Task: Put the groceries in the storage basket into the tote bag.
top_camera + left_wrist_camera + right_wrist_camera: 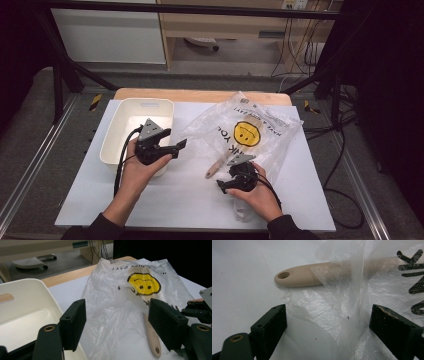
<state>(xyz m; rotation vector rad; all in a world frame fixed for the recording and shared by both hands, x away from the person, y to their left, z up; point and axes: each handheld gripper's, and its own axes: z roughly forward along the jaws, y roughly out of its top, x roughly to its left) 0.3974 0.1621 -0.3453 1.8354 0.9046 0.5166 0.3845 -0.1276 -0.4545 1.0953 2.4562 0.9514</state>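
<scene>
From above, the spoon's (216,167) bowl blurs inside the plastic bag (260,131). The left gripper's (117,326) own view shows spread, empty jaws beside the white bin (25,315). The right gripper's (328,327) jaws stand spread over bag film near the handle.

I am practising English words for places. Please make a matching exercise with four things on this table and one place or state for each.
Things:
1. spoon
2. bin
3. bag
4. right gripper

Places or states:
A. white, at the table's left
B. open, over the bag's edge
C. handle pokes out of the bag
D. clear, with a yellow smiley

Pairs: 1-C, 2-A, 3-D, 4-B
</scene>
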